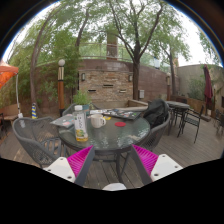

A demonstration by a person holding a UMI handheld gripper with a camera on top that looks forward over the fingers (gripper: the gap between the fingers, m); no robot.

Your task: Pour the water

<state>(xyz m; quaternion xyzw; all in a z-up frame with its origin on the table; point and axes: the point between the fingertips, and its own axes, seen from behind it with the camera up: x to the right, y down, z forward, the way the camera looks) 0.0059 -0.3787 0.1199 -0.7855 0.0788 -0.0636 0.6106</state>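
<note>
A clear plastic bottle (80, 124) stands upright on the round glass patio table (118, 136), toward its left side. A pale cup (96, 119) sits just right of the bottle. My gripper (112, 160) is open, its pink pads (79, 159) spread wide with nothing between them. The table edge lies just ahead of the fingers, and the bottle is beyond the left finger, apart from it.
A red flat item (120, 124) lies on the tabletop right of the cup. Metal mesh chairs (35, 138) surround the table, and a dark bag (156, 111) rests on the right one. Another table set (185, 112) stands far right. A stone wall (105, 82) and trees lie behind.
</note>
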